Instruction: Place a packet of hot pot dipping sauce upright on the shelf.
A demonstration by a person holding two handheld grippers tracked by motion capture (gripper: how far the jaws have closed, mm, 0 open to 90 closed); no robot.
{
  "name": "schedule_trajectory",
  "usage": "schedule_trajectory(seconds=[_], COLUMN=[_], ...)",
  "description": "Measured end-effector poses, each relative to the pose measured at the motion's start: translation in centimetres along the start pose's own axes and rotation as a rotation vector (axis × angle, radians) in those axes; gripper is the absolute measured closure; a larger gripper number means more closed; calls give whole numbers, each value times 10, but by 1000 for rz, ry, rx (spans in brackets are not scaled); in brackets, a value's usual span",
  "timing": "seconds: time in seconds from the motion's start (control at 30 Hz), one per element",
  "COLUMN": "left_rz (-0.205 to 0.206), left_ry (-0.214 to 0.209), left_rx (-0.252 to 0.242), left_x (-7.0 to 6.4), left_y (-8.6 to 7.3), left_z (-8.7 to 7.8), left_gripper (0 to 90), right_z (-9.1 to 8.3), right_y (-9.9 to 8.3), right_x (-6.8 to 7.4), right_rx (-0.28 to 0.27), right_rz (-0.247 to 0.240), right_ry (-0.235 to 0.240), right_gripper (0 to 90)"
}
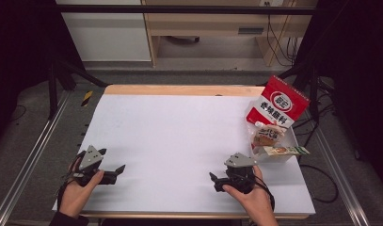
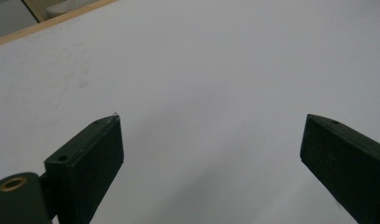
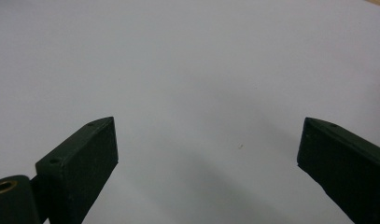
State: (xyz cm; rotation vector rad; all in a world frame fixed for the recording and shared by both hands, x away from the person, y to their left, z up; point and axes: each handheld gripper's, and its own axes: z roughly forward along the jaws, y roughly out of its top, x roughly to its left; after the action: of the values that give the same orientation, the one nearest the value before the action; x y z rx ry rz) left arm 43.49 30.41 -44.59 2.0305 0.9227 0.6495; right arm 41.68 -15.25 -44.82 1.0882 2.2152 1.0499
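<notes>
- Two black grippers rest low on the white tabletop: left gripper and right gripper, both spread wide, holding nothing.
- Nearest the right gripper, a white tray holds a tall red-and-white seasoning bag leaning upright, likely for easy grasping.

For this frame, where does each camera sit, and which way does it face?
High view: above the near edge, looking forward and down on the table, box of snack packs, both hands, left gripper, right gripper.
Left gripper view: rides left gripper, open jaws over white tabletop.
Right gripper view: rides right gripper, likewise.
Shared: white tabletop.
</notes>
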Motion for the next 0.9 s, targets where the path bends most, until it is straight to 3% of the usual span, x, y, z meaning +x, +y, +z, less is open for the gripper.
schedule_trajectory(seconds=[0.5, 0.9], left_rz=[9, 11], left_ry=[0, 2], left_rx=[36, 46], left_x=[1, 1], left_y=[-2, -2], left_z=[4, 6], left_gripper=[61, 61], right_z=[31, 48], right_y=[6, 11], right_x=[-3, -14], right_rx=[-12, 6], right_rz=[14, 70], right_ry=[33, 1], right_gripper=[52, 55])
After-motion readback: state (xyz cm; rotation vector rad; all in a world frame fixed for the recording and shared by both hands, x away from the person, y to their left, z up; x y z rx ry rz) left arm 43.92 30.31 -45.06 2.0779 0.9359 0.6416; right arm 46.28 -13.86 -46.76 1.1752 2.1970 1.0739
